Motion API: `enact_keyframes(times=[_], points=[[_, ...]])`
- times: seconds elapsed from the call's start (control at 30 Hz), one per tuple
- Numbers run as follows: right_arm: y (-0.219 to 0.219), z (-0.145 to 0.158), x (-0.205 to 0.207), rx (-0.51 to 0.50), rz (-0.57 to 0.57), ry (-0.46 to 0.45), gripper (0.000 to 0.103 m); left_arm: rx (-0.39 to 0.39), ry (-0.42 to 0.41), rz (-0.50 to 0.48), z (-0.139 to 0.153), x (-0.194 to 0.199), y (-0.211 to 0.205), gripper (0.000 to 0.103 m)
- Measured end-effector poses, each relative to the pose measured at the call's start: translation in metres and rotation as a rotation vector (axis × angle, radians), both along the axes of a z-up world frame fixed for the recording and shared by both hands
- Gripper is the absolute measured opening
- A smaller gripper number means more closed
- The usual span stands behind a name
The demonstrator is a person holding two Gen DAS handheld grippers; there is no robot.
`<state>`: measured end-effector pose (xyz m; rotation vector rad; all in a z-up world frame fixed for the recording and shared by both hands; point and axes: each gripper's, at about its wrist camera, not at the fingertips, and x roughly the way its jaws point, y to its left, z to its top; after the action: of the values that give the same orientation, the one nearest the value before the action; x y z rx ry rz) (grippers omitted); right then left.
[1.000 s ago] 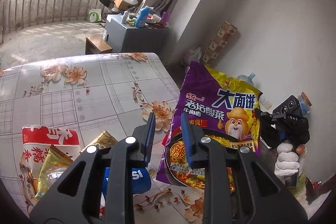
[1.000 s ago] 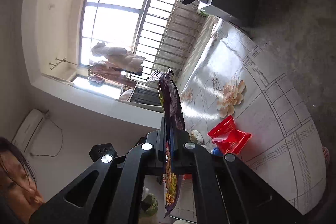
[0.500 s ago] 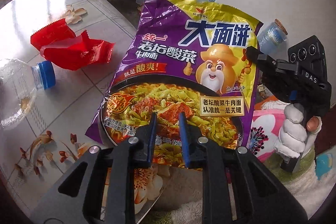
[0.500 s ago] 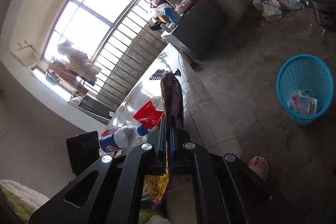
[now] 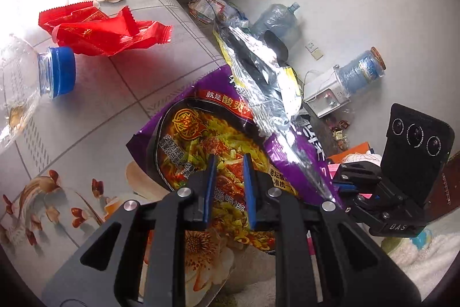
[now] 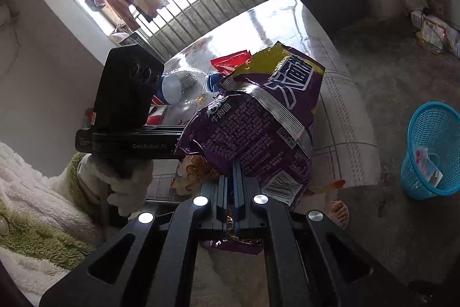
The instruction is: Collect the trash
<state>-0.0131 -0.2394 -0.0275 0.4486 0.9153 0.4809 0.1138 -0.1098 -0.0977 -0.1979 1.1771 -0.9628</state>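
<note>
**Right tool grips the noodle bag while the left closes in on it**

Right tool [image 6: 230,192] is clamped tight on the lower edge of the purple noodle bag [image 6: 258,128], which hangs folded and crumpled beyond the near corner of the bench [image 5: 120,82], partly over the floor. Left tool [image 5: 228,186] points down at the printed front of the same bag [image 5: 207,140]; its jaws have just been closing and now stand a little apart, with the bag's face behind the gap but, as far as the left wrist view shows, not pinched between them.

The step in hand looks like folding or compacting the bag before binning it. The next move probably calls for the left tool to nip the loose front of the bag, or else clear away, so the right hand can swing towards the blue basket [image 6: 431,151] standing on the floor well off to the right of the bench. A slack, slippery film may slide out of a shallow grip.

Still on the bench, further from the near corner, lie a red wrapper [image 5: 103,30] and a clear bottle with a blue cap [image 5: 57,72].

Both tools tilt downward, facing each other across the bag. A gloved hand [image 6: 129,186], with a fluffy sleeve behind it, holds the left tool's handle.
</note>
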Motion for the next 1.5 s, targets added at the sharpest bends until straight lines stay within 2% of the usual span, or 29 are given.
enact_keyframes(times=[0.13, 0.23, 0.3, 0.4, 0.47, 0.53, 0.63, 0.67, 0.77, 0.8, 0.87, 0.93, 0.97, 1.07, 1.2, 1.3, 1.37, 1.5], points=[[0.001, -0.014, 0.007, -0.010, 0.015, 0.044, 0.004, 0.008, -0.046, 0.059, 0.012, 0.003, 0.029, 0.015], [0.009, -0.018, 0.009, -0.053, 0.033, 0.062, 0.004, -0.038, -0.098, 0.099, 0.034, 0.002, 0.051, 0.015], [0.016, -0.020, 0.012, -0.093, 0.041, 0.072, 0.004, -0.101, -0.140, 0.105, 0.054, 0.000, 0.062, 0.015], [0.020, -0.018, 0.015, -0.117, 0.044, 0.074, 0.004, -0.210, -0.181, 0.051, 0.079, -0.009, 0.058, 0.015], [0.019, -0.017, 0.017, -0.129, 0.040, 0.075, 0.004, -0.235, -0.175, 0.002, 0.083, -0.014, 0.041, 0.015], [0.019, -0.016, 0.017, -0.141, 0.034, 0.074, 0.004, -0.166, -0.171, -0.025, 0.076, -0.016, 0.014, 0.015], [0.024, -0.014, 0.014, -0.171, 0.012, 0.079, 0.004, 0.027, -0.141, -0.033, 0.046, -0.013, -0.013, 0.015], [0.026, -0.014, 0.013, -0.186, 0.004, 0.090, 0.005, 0.040, -0.118, -0.029, 0.037, -0.011, -0.016, 0.016], [0.023, -0.007, 0.004, -0.197, -0.004, 0.110, 0.008, 0.005, -0.048, -0.026, 0.021, -0.004, -0.018, 0.019], [0.020, -0.003, 0.000, -0.183, -0.004, 0.108, 0.009, 0.004, -0.041, -0.029, 0.019, -0.004, -0.018, 0.020], [0.009, 0.006, -0.010, -0.119, -0.009, 0.092, 0.018, 0.013, -0.049, -0.032, 0.015, -0.005, -0.019, 0.020], [-0.007, 0.016, -0.021, -0.051, -0.046, 0.056, 0.041, 0.030, -0.057, -0.037, 0.011, -0.006, -0.020, 0.020], [-0.016, 0.021, -0.025, -0.015, -0.075, 0.033, 0.043, 0.033, -0.057, -0.036, 0.010, -0.006, -0.020, 0.020], [-0.049, 0.025, -0.033, 0.133, -0.180, 0.007, 0.045, 0.031, -0.056, -0.032, 0.007, -0.006, -0.017, 0.020], [-0.065, -0.007, -0.024, 0.204, -0.282, 0.136, 0.047, 0.025, -0.054, -0.028, 0.004, -0.004, -0.012, 0.020], [-0.057, -0.032, -0.016, 0.272, -0.260, 0.236, 0.047, 0.021, -0.066, -0.033, 0.003, -0.006, -0.009, 0.021], [-0.047, -0.041, -0.012, 0.314, -0.214, 0.272, 0.048, 0.025, -0.072, -0.033, 0.003, -0.007, -0.009, 0.021], [-0.037, -0.033, -0.012, 0.390, -0.135, 0.226, 0.049, 0.025, -0.084, -0.036, 0.005, -0.009, -0.005, 0.020]])
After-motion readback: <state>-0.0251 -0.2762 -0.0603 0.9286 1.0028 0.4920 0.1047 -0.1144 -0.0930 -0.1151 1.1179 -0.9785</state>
